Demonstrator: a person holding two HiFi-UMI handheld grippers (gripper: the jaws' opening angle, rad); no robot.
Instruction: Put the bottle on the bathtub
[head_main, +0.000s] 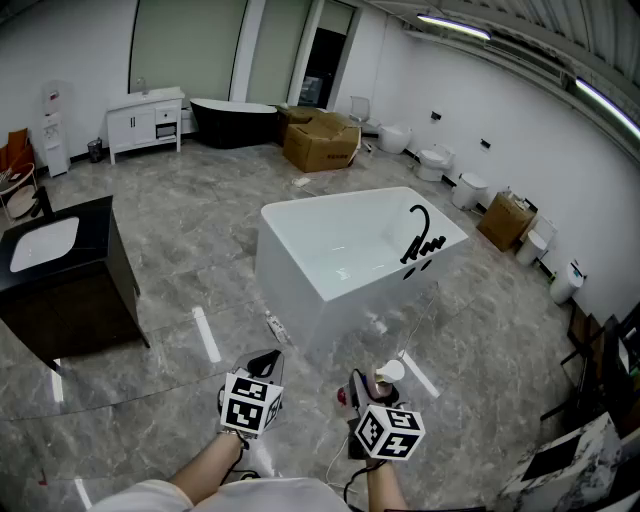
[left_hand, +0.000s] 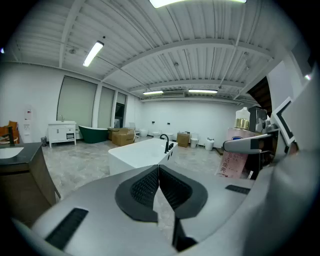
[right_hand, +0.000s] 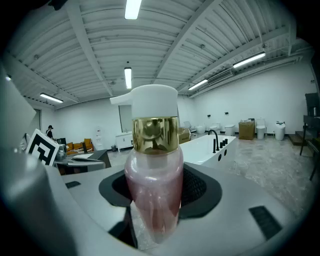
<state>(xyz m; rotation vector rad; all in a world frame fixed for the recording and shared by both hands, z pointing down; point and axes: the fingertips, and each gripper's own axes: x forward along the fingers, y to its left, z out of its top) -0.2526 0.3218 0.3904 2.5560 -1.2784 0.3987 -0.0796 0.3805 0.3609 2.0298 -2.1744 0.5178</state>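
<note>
Carry step going on here. The right gripper (right_hand: 155, 200) is clamped on a pink pump bottle (right_hand: 153, 160) with a gold collar and white pump head, and it's holding it upright. The left gripper (left_hand: 159, 186) has its jaws pressed together on nothing. The white freestanding bathtub (head_main: 295, 270) sits ahead across the grey stone floor (head_main: 180, 220), well apart from the bottle. Next move, I'd say: get closer and bring the bottle over the flat rim, maybe by the black faucet (head_main: 418, 235). Then set it down level so it doesn't tip into the tub, and only then let go
</note>
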